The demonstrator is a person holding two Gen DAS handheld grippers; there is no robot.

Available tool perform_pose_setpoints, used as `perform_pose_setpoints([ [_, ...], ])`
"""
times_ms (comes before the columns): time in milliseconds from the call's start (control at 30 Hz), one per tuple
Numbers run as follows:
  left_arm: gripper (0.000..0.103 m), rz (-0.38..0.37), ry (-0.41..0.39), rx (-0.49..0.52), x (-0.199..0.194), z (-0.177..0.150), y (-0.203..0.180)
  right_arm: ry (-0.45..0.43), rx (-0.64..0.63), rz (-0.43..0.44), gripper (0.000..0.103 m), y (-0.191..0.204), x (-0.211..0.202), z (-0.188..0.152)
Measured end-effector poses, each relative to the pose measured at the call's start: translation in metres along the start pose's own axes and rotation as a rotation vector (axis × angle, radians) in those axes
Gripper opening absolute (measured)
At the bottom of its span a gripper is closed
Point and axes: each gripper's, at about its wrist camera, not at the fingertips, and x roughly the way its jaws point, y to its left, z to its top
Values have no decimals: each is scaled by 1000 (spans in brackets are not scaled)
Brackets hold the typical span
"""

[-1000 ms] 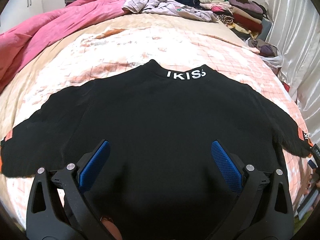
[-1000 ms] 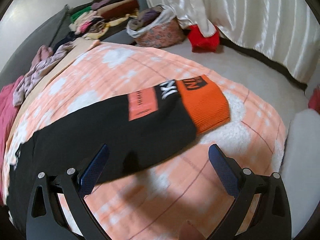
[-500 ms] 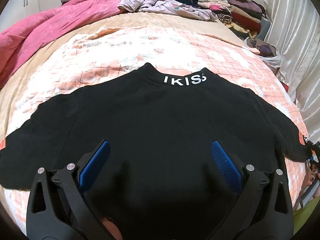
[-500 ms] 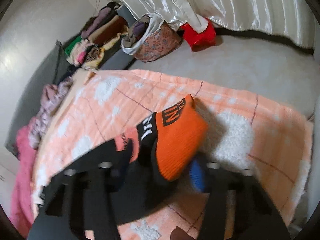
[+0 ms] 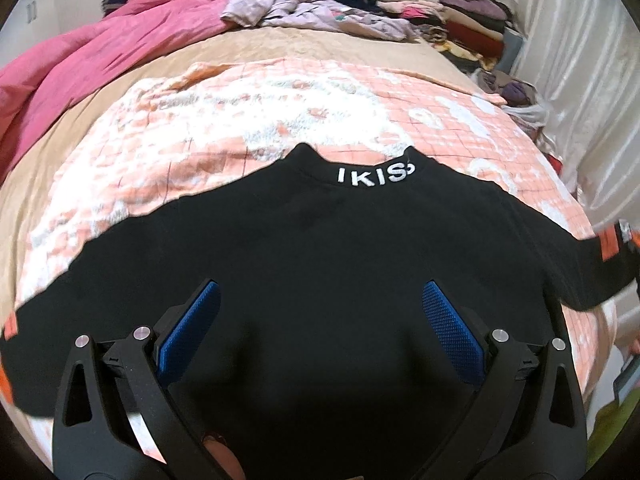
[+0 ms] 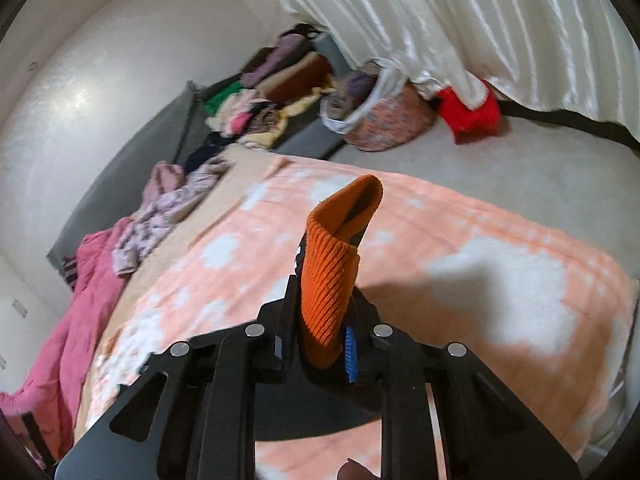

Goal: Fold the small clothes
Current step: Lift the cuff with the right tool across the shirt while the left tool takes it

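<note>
The black top (image 5: 320,264) lies flat on the blanket (image 5: 240,120), collar at 12 o'clock, sleeves at 3 and 9, ready for folding. The right gripper (image 6: 320,332) is closing on the orange cuff (image 6: 332,272), which sticks up between its jaws, probably to carry that sleeve across the body. The left gripper (image 5: 320,328) hovers wide open over the hem, holding nothing.

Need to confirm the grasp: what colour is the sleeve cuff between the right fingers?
Orange ribbed knit cuff, clearest in the right wrist view.
</note>
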Motion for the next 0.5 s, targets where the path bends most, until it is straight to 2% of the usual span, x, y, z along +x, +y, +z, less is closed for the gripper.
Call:
perform_pose_setpoints([
  [233, 95, -58, -3, 85, -2, 19, 9, -1, -106, 79, 17, 89, -14, -21],
  [400, 95, -54, 9, 72, -3, 28, 22, 52, -148, 154, 17, 143, -16, -38],
  [500, 95, -57, 2, 25, -7, 28, 29, 91, -176, 243, 17, 171, -18, -50],
])
